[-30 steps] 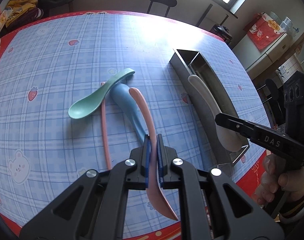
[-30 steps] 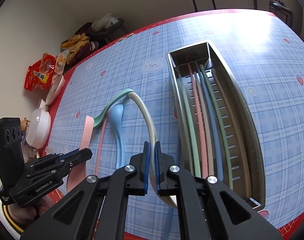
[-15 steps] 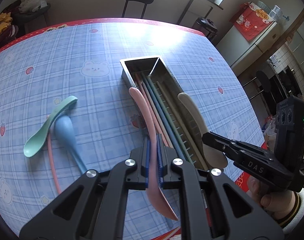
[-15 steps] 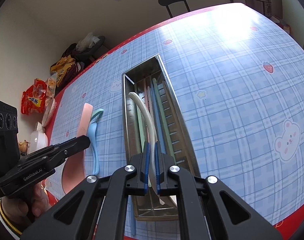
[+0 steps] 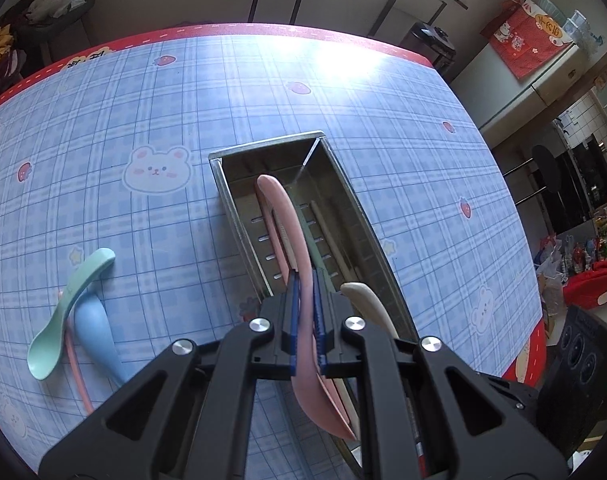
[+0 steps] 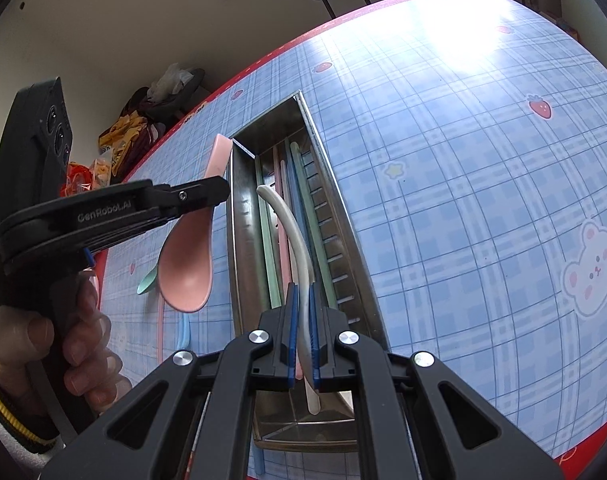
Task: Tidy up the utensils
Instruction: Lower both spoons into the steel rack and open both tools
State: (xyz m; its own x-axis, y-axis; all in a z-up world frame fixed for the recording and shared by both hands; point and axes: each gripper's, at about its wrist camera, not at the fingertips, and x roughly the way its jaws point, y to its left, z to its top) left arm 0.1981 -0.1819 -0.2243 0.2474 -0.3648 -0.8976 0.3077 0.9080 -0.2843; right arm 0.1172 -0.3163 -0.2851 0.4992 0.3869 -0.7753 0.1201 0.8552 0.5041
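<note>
Left hand-held gripper (image 5: 306, 316) clamping pink spoon (image 5: 291, 248), handle pointing 12 o'clock over steel utensil tray (image 5: 359, 216). Right hand-held gripper (image 6: 301, 320) pinching white spoon (image 6: 293, 236) above same tray on bench (image 5: 143, 120).

Both grippers are matte black with blue pads and silver screws. The left gripper (image 6: 207, 194) bears white "GenRobot.AI" lettering. The left hand (image 6: 69, 344) shows bare skin and a dark cuff striped yellow and red.
</note>
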